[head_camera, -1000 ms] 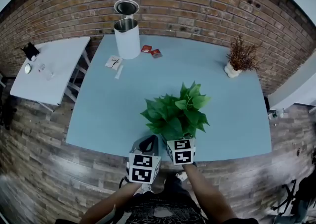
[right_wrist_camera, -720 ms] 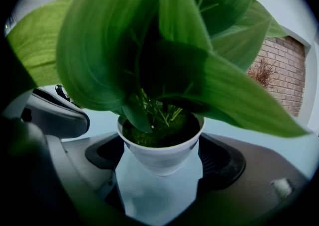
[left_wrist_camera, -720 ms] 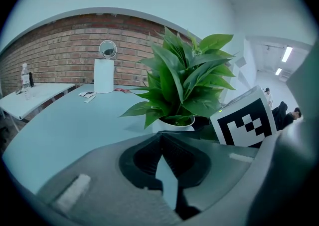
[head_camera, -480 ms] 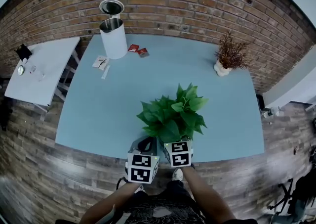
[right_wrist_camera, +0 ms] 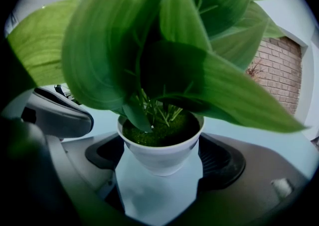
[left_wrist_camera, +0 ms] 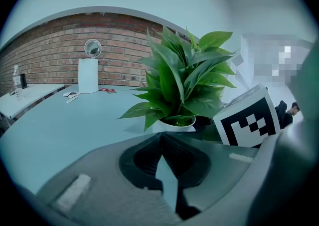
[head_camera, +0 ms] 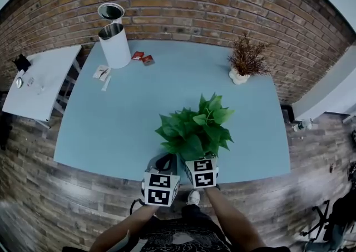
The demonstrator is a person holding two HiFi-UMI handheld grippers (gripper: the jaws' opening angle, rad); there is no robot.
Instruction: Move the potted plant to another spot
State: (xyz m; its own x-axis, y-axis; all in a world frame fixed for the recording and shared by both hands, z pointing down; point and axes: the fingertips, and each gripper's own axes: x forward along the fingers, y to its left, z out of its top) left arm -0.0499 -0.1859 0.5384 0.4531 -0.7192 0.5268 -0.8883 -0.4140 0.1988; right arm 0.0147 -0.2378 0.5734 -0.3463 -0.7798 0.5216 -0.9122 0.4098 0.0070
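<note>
The potted plant (head_camera: 196, 131) has broad green leaves and a small white pot (right_wrist_camera: 159, 152). It is over the near edge of the light-blue table (head_camera: 111, 128). My right gripper (right_wrist_camera: 160, 147) is shut on the pot, one jaw on each side of it. In the head view the right gripper (head_camera: 203, 162) sits under the leaves, which hide its jaws. My left gripper (left_wrist_camera: 160, 139) is just to the left of the plant (left_wrist_camera: 182, 80), shut with nothing between its jaws. It also shows in the head view as the left gripper (head_camera: 164, 164).
At the table's far left stands a white cylindrical bin (head_camera: 114, 45) with a round lid (head_camera: 110, 11) behind it. Red packets (head_camera: 142, 58) and papers (head_camera: 102, 73) lie near it. A dried plant in a white pot (head_camera: 245, 62) is far right. A white side table (head_camera: 39, 81) stands left.
The plant and both grippers have shifted to the right along the table's near edge. The bin and the dried plant have slid left in the head view. The grip is unchanged.
</note>
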